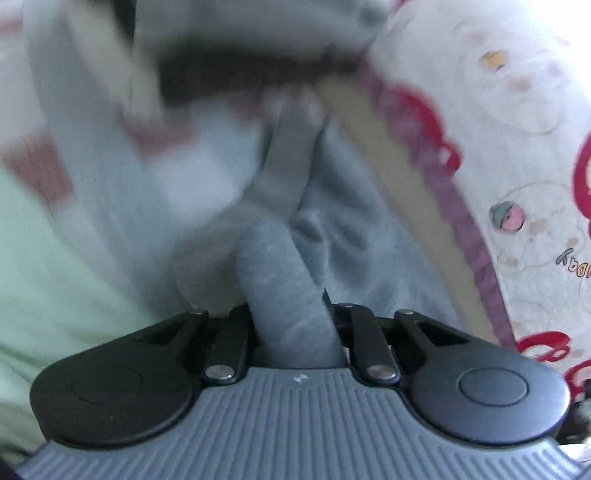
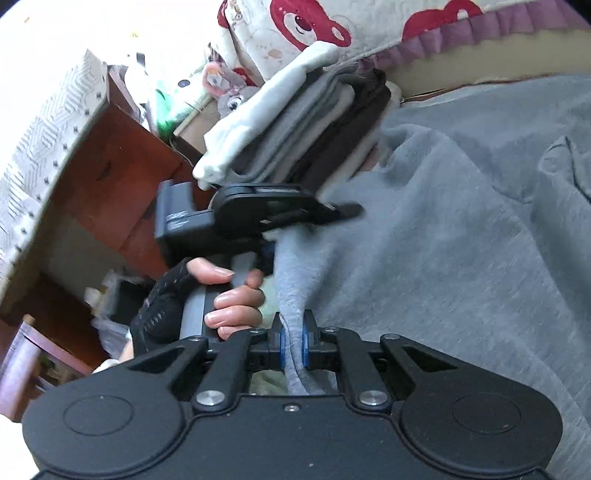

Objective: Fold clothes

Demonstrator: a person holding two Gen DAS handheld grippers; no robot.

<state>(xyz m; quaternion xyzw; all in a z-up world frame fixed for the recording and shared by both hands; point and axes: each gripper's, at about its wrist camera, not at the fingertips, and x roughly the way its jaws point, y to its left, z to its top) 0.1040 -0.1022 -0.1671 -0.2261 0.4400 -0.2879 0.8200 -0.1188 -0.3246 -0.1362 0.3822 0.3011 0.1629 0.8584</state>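
Observation:
A grey sweatshirt [image 2: 461,229] lies spread over the bed and fills most of the right wrist view. My right gripper [image 2: 293,345] is shut on a bunched edge of it between its blue pads. My left gripper [image 1: 291,325] is shut on a fold of the same grey sweatshirt [image 1: 284,288], which hides its fingertips. The left gripper also shows in the right wrist view [image 2: 347,210], held by a gloved hand [image 2: 221,295], its tip at the grey cloth's upper edge. The left wrist view is blurred.
A stack of folded clothes [image 2: 295,129] in white, grey and dark lies past the sweatshirt. A bear-print quilt [image 2: 317,26] with a purple frill lies behind it, also in the left wrist view [image 1: 517,129]. A red-brown wooden cabinet [image 2: 122,173] stands at left. Pale green cloth [image 1: 55,277] is at left.

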